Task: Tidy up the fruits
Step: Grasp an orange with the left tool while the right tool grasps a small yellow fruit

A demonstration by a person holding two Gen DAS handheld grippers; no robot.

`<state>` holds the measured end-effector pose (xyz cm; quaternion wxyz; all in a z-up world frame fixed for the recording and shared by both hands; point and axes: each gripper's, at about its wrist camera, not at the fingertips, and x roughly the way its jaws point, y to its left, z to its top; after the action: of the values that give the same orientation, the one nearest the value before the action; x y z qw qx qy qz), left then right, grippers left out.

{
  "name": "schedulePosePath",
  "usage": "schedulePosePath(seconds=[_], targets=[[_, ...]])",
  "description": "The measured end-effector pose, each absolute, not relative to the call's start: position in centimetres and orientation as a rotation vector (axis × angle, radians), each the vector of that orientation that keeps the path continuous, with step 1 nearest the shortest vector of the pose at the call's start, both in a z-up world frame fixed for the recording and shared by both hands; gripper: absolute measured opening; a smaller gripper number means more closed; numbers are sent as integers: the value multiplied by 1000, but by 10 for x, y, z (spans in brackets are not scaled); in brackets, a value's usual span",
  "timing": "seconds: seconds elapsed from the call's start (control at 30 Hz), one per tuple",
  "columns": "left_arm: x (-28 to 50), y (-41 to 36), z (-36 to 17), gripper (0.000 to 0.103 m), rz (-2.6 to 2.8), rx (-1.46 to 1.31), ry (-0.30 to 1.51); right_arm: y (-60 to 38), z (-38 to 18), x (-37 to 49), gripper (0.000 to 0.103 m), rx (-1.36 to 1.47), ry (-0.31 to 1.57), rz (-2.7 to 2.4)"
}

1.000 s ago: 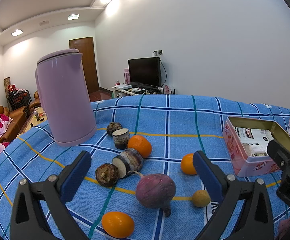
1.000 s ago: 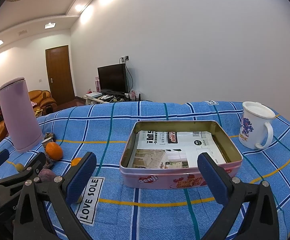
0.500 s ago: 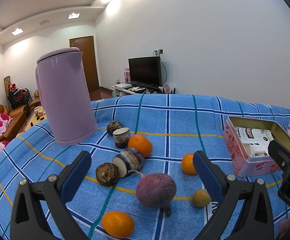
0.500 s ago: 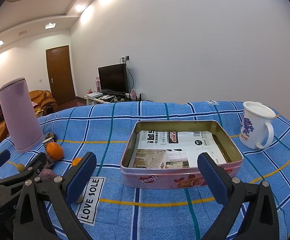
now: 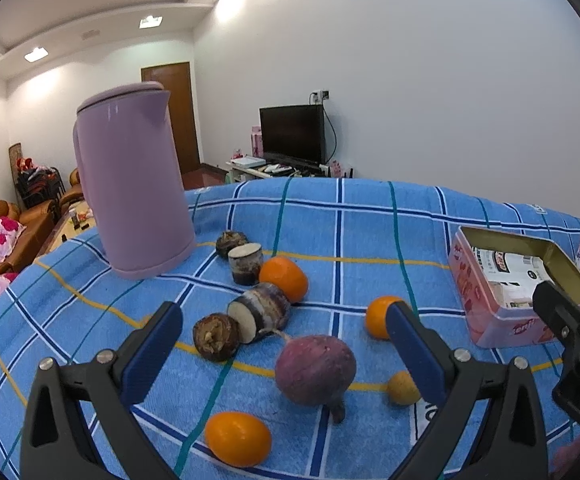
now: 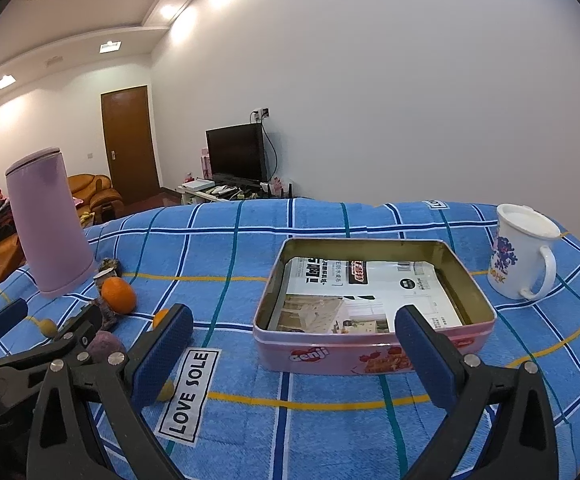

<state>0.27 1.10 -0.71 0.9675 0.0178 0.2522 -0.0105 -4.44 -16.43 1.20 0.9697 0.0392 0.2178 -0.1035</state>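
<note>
— Oranges (image 5: 283, 278) sit on the blue cloth (image 5: 342, 236), right in front of the left gripper (image 5: 282, 344). Which hand is nearer?
— The left one. Its jaws are wide apart and hold nothing.
— And the tin (image 6: 374, 304)?
— Off to the right, in front of the right gripper (image 6: 294, 354), also wide apart. Only that view shows the inside: just paper, no fruit yet.
</note>
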Motion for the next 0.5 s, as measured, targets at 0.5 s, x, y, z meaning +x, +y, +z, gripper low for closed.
schedulePosePath(seconds=[0.5], targets=[[-36,120,2,103,112,29,572,-131,-7,-22,71,36,612,71]])
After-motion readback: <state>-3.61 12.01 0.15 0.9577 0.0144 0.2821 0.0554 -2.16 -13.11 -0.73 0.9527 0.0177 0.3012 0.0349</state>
